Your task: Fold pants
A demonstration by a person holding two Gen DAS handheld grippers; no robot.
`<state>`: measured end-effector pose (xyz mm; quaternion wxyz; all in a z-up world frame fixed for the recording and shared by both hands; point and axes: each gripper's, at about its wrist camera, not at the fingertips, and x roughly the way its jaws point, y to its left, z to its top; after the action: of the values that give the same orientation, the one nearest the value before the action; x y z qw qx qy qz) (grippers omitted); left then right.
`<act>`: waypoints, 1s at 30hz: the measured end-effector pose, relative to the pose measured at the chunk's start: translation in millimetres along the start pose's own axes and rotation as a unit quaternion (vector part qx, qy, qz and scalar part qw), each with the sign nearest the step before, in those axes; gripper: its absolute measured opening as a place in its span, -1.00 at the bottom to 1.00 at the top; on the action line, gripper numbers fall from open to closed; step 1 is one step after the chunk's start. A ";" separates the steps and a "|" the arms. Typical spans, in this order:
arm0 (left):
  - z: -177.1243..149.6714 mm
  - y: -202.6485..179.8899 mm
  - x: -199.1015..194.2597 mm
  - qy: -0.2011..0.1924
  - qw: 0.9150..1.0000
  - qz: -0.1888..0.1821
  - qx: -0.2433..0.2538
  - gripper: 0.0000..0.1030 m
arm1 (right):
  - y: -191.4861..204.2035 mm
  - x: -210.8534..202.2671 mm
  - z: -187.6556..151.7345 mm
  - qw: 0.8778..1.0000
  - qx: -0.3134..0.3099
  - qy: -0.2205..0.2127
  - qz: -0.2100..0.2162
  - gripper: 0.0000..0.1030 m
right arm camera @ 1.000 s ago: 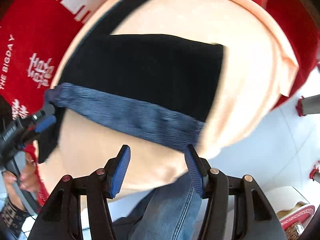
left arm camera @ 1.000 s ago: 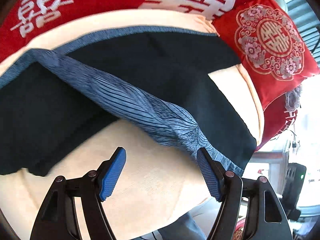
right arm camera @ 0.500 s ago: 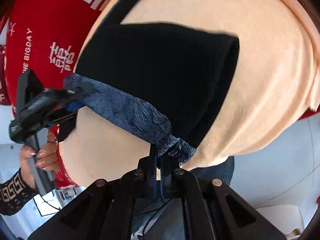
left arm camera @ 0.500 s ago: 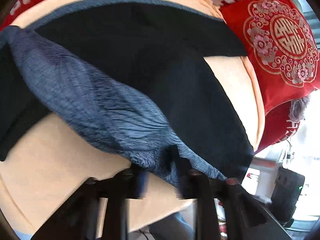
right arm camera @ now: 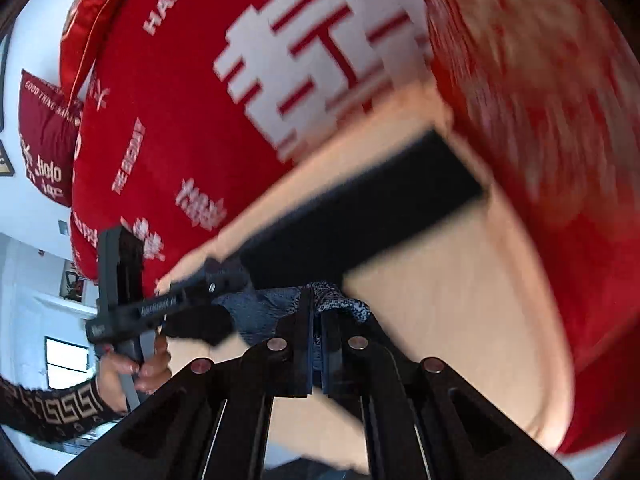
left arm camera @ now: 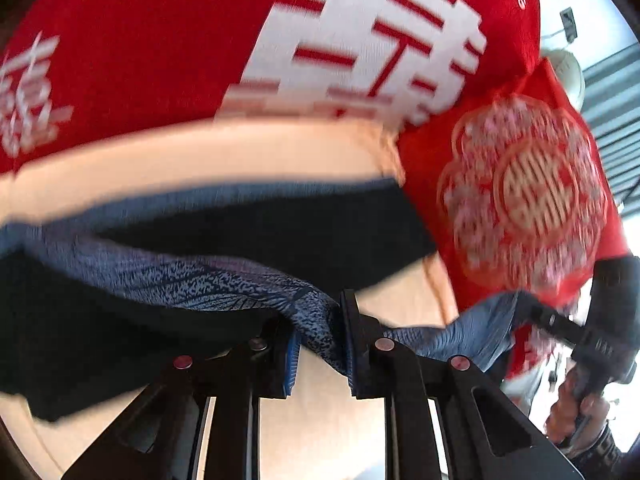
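Black pants (left arm camera: 260,236) with a blue patterned waistband (left arm camera: 180,280) lie on a peach cushion (left arm camera: 200,156). My left gripper (left arm camera: 318,328) is shut on the waistband and holds it lifted. In the right wrist view my right gripper (right arm camera: 316,308) is shut on the other end of the waistband (right arm camera: 340,300), with the black pants (right arm camera: 360,208) stretching away over the cushion (right arm camera: 460,280). Each gripper shows in the other's view: the right one (left arm camera: 532,312) at the far right, the left one (right arm camera: 208,284) at the left. Both views are blurred by motion.
A large red cushion with white characters (left arm camera: 280,40) stands behind the peach cushion. A smaller red embroidered pillow (left arm camera: 520,200) sits to the right. More red pillows (right arm camera: 44,140) are at the far left of the right wrist view.
Both grippers were open above the waistband, then closed on it. They have since lifted it and swung toward the red backrest, and now sit closer together.
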<state>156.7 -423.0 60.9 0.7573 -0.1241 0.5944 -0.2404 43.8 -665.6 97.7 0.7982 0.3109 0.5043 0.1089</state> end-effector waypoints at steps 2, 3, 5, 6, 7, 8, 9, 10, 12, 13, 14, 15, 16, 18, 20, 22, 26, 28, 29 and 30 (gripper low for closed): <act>26.2 -0.7 11.6 -0.013 1.000 0.013 0.001 -0.61 | -3.5 15.6 40.8 1.000 -0.007 0.004 0.002 -0.95; 36.4 -2.2 19.6 -0.012 1.000 0.019 -0.001 -0.60 | -5.4 28.3 60.3 1.000 -0.013 0.013 -0.006 -0.95; 55.8 -1.5 37.9 0.004 1.000 0.026 -0.008 -0.60 | -6.6 51.3 89.4 0.999 -0.023 0.025 -0.027 -0.95; 60.8 0.3 45.4 0.016 0.999 0.028 -0.009 -0.60 | -9.7 63.1 99.2 0.998 -0.026 0.033 -0.038 -0.95; 64.6 0.3 51.3 0.024 0.999 0.030 -0.008 -0.60 | -14.7 78.7 110.2 0.997 -0.025 0.045 -0.053 -0.95; 66.5 0.1 54.1 0.029 0.999 0.031 -0.002 -0.60 | -20.5 93.0 118.4 0.996 -0.021 0.056 -0.061 -0.94; 65.6 -0.8 55.2 0.033 0.999 0.030 0.004 -0.60 | -24.4 98.5 122.5 0.996 -0.019 0.061 -0.064 -0.94; 63.8 -0.7 56.4 0.042 0.999 0.027 0.010 -0.57 | -29.2 112.9 129.1 0.995 -0.019 0.071 -0.071 -0.94; 59.1 -0.4 55.8 0.057 0.998 0.025 0.018 -0.44 | -37.0 125.0 131.7 0.993 -0.021 0.083 -0.082 -0.94; 54.3 -0.4 52.1 0.058 0.997 0.034 0.026 -0.24 | -41.1 134.0 133.8 0.991 -0.022 0.089 -0.097 -0.94; 52.3 1.1 49.4 0.061 0.997 0.044 0.033 -0.07 | -44.0 138.8 135.3 0.990 -0.019 0.093 -0.107 -0.94; 49.7 3.6 46.8 0.065 0.996 0.051 0.036 0.14 | -48.1 142.4 135.7 0.989 -0.014 0.095 -0.115 -0.90; 48.4 7.0 43.1 0.062 0.996 0.058 0.037 0.14 | -54.5 147.0 137.9 0.987 -0.006 0.096 -0.128 -0.87; 45.8 14.8 38.4 0.055 0.994 0.084 0.043 0.14 | -61.5 150.0 141.8 0.984 -0.004 0.091 -0.150 -0.86; 42.1 27.2 39.7 0.051 0.990 0.123 0.042 0.14 | -65.2 148.1 145.7 0.982 -0.004 0.081 -0.170 -0.47; 34.2 44.7 46.1 0.056 0.987 0.151 0.024 0.14 | -51.9 132.1 145.5 0.987 -0.006 0.048 -0.152 0.18; 6.6 80.6 57.5 0.071 0.975 0.210 -0.007 0.14 | -12.3 89.5 114.1 0.992 -0.043 0.002 -0.115 0.34; -8.6 98.4 61.7 0.083 0.971 0.223 -0.034 0.14 | -12.5 83.3 85.3 0.993 -0.024 0.013 -0.116 0.34; -15.6 105.2 61.9 0.085 0.970 0.222 -0.046 0.14 | -20.6 84.2 68.7 0.992 -0.001 0.027 -0.121 0.34; -19.9 107.9 59.7 0.076 0.972 0.218 -0.048 0.17 | -32.3 87.0 54.2 0.991 0.029 0.039 -0.122 0.32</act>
<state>171.6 -359.5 -45.6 0.7369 -0.0093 0.6741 -0.0496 127.3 -669.4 30.1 0.7759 0.2651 0.5724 0.0080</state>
